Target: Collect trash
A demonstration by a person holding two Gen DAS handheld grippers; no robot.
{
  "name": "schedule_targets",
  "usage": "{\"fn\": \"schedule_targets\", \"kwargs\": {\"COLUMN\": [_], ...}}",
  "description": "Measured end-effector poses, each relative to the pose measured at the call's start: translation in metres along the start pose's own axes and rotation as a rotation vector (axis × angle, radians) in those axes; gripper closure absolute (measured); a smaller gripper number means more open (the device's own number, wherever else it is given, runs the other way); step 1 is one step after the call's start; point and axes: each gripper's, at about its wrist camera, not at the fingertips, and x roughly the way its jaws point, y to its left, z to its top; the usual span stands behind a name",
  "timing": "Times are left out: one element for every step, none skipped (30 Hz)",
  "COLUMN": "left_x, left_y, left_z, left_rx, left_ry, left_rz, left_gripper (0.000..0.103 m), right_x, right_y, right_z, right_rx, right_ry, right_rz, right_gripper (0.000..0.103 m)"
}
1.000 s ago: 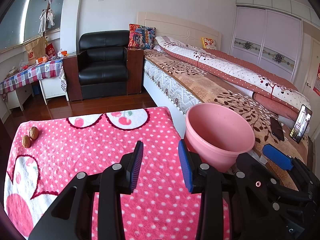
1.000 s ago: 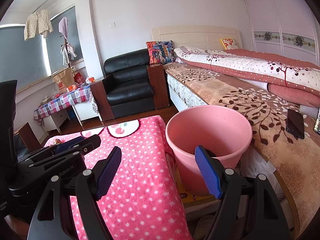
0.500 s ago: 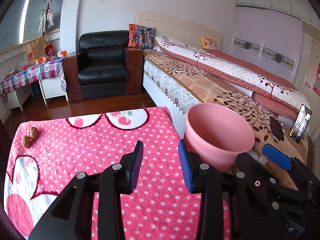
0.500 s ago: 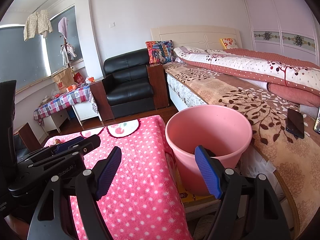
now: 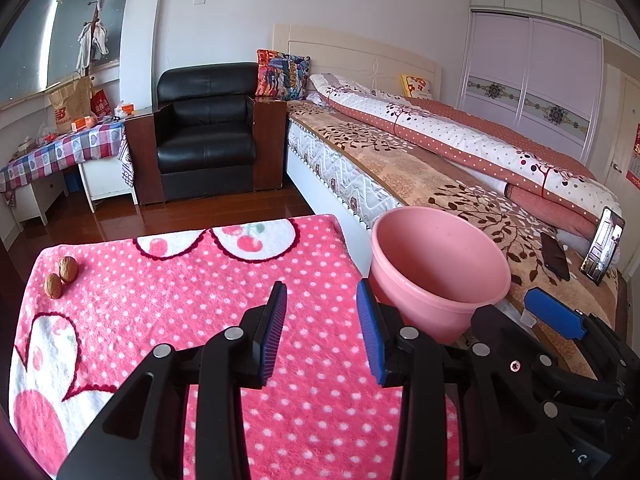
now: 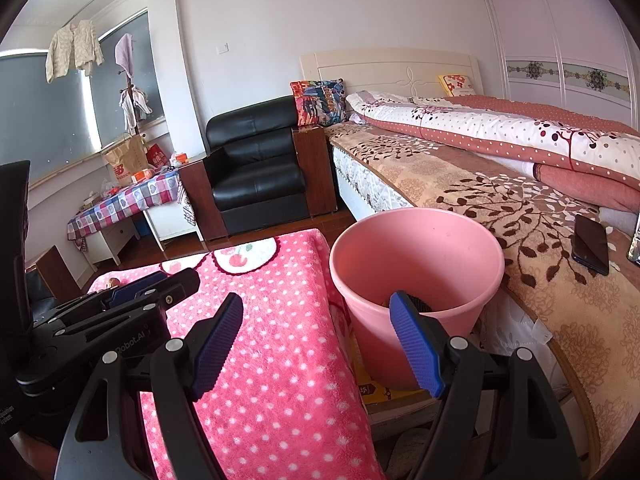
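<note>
Standing beside bed, pink bucket point(image 6: 416, 264), something dark, possibly trash, inside

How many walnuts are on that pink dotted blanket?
2. One walnut lies near the blanket's far left corner; the other walnut touches it, slightly nearer. The grippers may hide more.

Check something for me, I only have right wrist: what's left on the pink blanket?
Observer: Two walnuts, touching, at the far left corner of the pink blanket.
Operator: Left gripper holding anything?
Observer: No. The left gripper is open and empty, above the blanket.
Operator: Anything beside the dark phone on the bed?
Observer: A second phone stands propped upright just right of the dark phone.
</note>
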Motion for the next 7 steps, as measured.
{"fn": "schedule_targets", "kwargs": {"left_x": [0.0007,0.0011,0.0009,0.0008,0.0006,-0.0001,-0.0005], "left_y": [0.0002,0.0008,0.0013,0.0014,0.0020,0.0029,0.0034], "left_z": [0.0000,0.0002,0.0004,0.0005,0.0005,0.0006,0.0005], "left_rx": [-0.001,-0.001,0.000,0.000,0.001,0.001,0.001], "left_ry": [0.004,0.006,0.007,0.004,0.004,0.003,0.001], "left_rz": [0.000,-0.002,-0.003,-0.001,-0.001,-0.002,0.000], "left_gripper": [0.066,0.066,0.066,0.066,0.066,0.066,0.066], "right_x": [-0.0001,-0.0006,-0.0001,-0.0001,-0.0003,-0.0002,0.0004], "right_y": [0.0000,-0.0005,0.0002,0.0002,-0.0005,-0.0002,-0.0006], "right_z": [0.0000,-0.0005,0.0001,0.0002,-0.0003,0.0000,-0.0014], "right_rx": [0.000,0.000,0.000,0.000,0.000,0.002,0.003], "right_ry": [0.000,-0.001,-0.001,-0.001,-0.001,0.000,0.000], "right_rz": [0.000,0.000,0.000,0.000,0.000,0.001,0.002], "right_gripper": [0.028,0.028,0.028,0.028,0.028,0.028,0.028]}}
